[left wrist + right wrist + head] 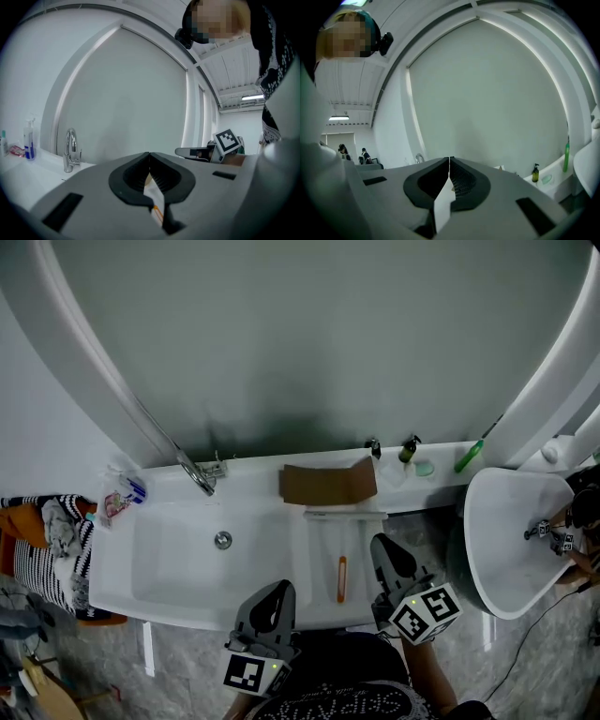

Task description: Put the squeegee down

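Orange-handled squeegee [341, 578] flat on glossy white counter [255, 487]

Head view overhead, steeply down, 2 gripper views low, sharing faucet [199, 474]

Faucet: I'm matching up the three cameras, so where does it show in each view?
Head view: faucet at the back edge of the sink, left of centre.
Left gripper view: upright at the lower left.
Right gripper view: tiny, low and left of centre.
Shared landmark: the arched grey panel behind it fills the background in all three.
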`<state>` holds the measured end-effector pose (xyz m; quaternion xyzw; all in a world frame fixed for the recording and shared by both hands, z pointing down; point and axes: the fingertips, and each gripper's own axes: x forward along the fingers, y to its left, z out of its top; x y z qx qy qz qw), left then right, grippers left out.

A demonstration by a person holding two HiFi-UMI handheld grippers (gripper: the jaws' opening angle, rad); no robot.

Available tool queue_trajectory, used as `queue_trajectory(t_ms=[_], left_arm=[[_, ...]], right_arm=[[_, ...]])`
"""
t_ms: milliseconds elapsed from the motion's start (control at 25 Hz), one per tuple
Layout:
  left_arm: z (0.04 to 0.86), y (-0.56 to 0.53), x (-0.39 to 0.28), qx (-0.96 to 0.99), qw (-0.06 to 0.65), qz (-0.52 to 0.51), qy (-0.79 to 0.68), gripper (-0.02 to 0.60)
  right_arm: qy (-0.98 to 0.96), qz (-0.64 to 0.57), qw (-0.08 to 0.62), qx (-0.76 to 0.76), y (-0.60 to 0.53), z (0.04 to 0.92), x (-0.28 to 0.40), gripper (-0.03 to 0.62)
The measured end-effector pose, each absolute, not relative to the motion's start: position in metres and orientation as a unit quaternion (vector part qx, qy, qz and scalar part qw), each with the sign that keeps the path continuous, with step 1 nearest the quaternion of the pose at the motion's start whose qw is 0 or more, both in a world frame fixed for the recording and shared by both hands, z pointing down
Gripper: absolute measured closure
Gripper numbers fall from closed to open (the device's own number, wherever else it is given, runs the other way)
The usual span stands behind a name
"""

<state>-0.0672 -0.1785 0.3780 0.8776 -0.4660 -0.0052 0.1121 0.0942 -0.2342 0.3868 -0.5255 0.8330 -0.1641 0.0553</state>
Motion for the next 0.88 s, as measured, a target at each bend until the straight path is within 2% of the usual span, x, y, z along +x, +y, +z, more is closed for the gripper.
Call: queue_trajectory(t_ms=[320, 640, 880], left_arm=[[0.374, -0.169, -0.061, 0.878, 0.121, -0.021, -0.462, 0.575], [0.386, -0.157, -0.054, 0.873, 0.140, -0.018, -0.466, 0.576], [0.387, -0.148, -0.027, 0.895, 0.120, -0.007, -0.430, 0.576]], right_arm=[[0.844, -0.102, 0.037, -0.524, -0.175, 0.374, 0.073, 0.569], [0.856, -0.133, 0.017, -0.499, -0.154, 0.387, 0.056, 0.569], [0.872, -0.157, 0.030, -0.463, -0.144, 0.390, 0.053, 0.568]])
